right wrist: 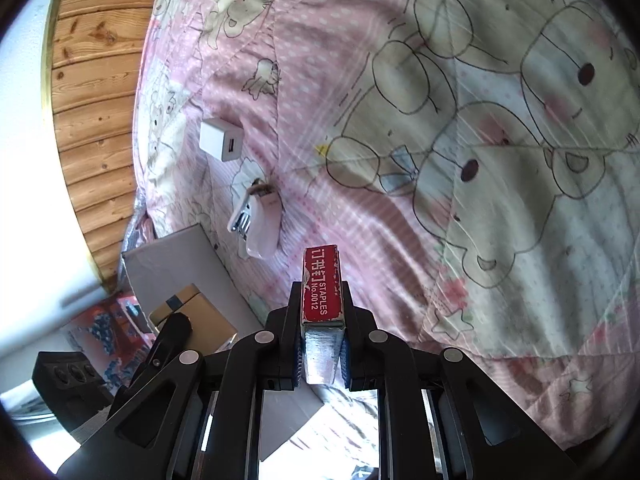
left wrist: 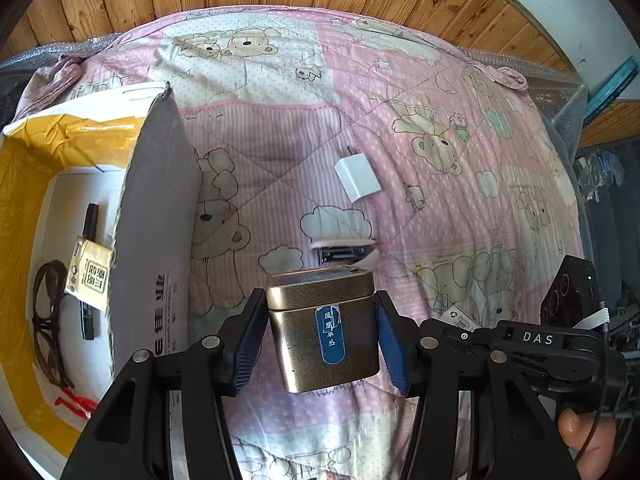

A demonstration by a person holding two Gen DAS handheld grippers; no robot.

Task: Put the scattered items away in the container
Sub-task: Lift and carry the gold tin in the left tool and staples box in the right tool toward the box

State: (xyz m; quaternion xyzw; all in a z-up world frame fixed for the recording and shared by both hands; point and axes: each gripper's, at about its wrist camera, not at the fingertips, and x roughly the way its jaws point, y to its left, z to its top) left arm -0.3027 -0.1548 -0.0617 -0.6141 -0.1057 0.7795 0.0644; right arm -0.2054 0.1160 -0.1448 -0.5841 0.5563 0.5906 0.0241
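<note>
Gripping a gold tin (left wrist: pixel 324 328) between its blue pads, the left gripper (left wrist: pixel 322 340) hangs above the pink bear quilt (left wrist: pixel 400 100); the right-hand pad shows a sliver of gap, so full contact there cannot be told. At its 9 o'clock, the cardboard box (left wrist: pixel 156 240) wall edge stands close; inside lie glasses (left wrist: pixel 48 320), a marker (left wrist: pixel 90 224) and a packet (left wrist: pixel 90 272). At 12 o'clock, a stapler (left wrist: pixel 344 250) and then a white charger (left wrist: pixel 358 174) lie apart on open quilt. The right gripper (right wrist: pixel 322 344) is clamped tight on a red staples box (right wrist: pixel 322 288), with free quilt ahead and to its 3 o'clock.
</note>
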